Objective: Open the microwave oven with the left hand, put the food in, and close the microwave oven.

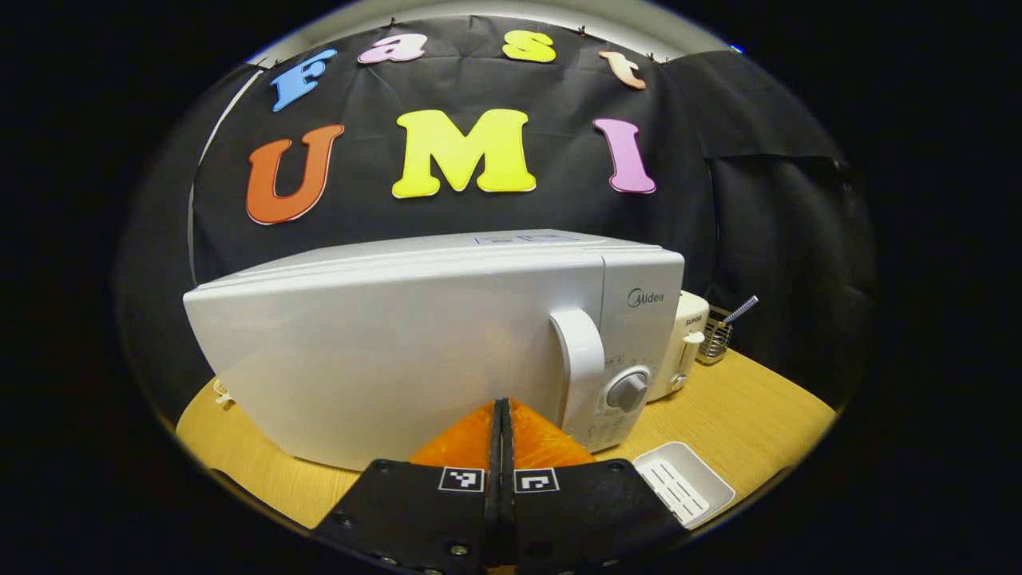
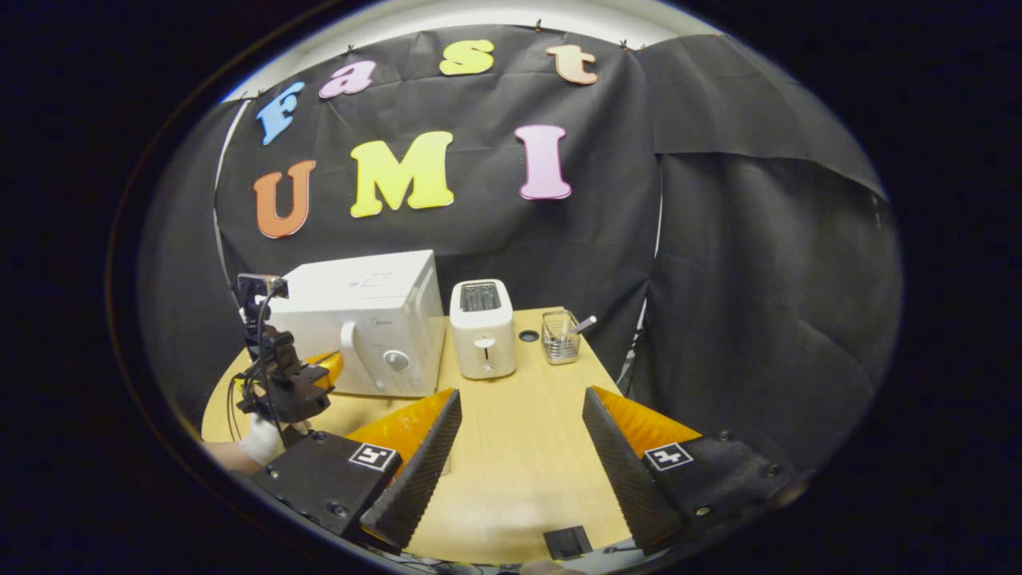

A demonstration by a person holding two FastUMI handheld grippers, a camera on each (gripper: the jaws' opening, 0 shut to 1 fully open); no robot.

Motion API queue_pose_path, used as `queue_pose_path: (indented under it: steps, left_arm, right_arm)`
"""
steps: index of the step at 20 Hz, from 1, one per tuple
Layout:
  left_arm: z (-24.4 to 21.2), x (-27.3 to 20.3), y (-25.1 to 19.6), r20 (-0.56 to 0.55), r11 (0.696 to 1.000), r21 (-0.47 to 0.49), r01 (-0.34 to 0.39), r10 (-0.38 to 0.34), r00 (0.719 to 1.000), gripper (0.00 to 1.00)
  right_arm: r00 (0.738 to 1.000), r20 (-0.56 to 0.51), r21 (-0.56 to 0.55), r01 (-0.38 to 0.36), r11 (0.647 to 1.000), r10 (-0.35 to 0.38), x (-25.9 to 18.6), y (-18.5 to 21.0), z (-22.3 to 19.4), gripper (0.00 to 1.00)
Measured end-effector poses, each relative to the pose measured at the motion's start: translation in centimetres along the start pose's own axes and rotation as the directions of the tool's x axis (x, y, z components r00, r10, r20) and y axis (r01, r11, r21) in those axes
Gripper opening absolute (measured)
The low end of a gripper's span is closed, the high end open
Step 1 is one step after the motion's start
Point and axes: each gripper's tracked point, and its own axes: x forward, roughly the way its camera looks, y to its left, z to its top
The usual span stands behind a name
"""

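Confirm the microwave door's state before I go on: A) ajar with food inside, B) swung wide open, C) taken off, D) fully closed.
D: the left gripper view shows the microwave door flush with its body, handle untouched, the left gripper in front of it with jaws together.

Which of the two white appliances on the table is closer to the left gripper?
The microwave oven, directly ahead of the left gripper; the toaster stands beyond its far side.

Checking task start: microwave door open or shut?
Shut. The microwave door lies flush with its front, handle untouched; the left hand-held gripper sits shut before it.
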Motion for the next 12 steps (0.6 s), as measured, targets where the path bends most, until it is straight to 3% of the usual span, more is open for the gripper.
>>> queue_pose_path:
  steps: [5, 7, 8, 9, 11, 12]
  left_arm:
    - [1.0, -4.2, 1.1, -0.010, 0.999, -0.026, -0.032, 0.032, 0.999, 0.02]
    - [2.2, -6.7, 2.0, 0.019, 0.999, -0.022, -0.037, 0.037, 0.999, 0.17]
    - [2.5, -7.9, 2.3, 0.023, 0.999, -0.020, -0.030, 0.030, 0.999, 0.40]
    - [2.8, -8.9, 2.6, 0.030, 0.999, -0.016, -0.032, 0.032, 0.999, 0.49]
    - [3.4, -11.2, 4.0, 0.042, 0.998, 0.007, -0.055, 0.054, 0.998, 0.56]
    - [3.1, -12.5, 4.4, 0.026, 0.998, 0.008, -0.060, 0.060, 0.998, 0.96]
  right_arm:
    - [0.999, 0.016, -0.053, -0.045, 0.998, 0.046, -0.5, 2.2, 0.0, 0.98]
    - [0.997, 0.025, -0.054, -0.073, 0.996, 0.074, -0.6, 3.7, 0.1, 0.98]
    - [0.996, 0.029, -0.053, -0.087, 0.995, 0.089, -0.8, 4.5, 0.1, 0.98]
    - [0.994, 0.032, -0.051, -0.103, 0.993, 0.104, -0.9, 5.5, 0.3, 0.98]
    - [0.990, 0.051, -0.054, -0.130, 0.990, 0.133, -1.5, 7.4, 1.0, 0.98]
    - [0.987, 0.062, -0.055, -0.146, 0.988, 0.149, -1.8, 8.4, 1.3, 0.98]
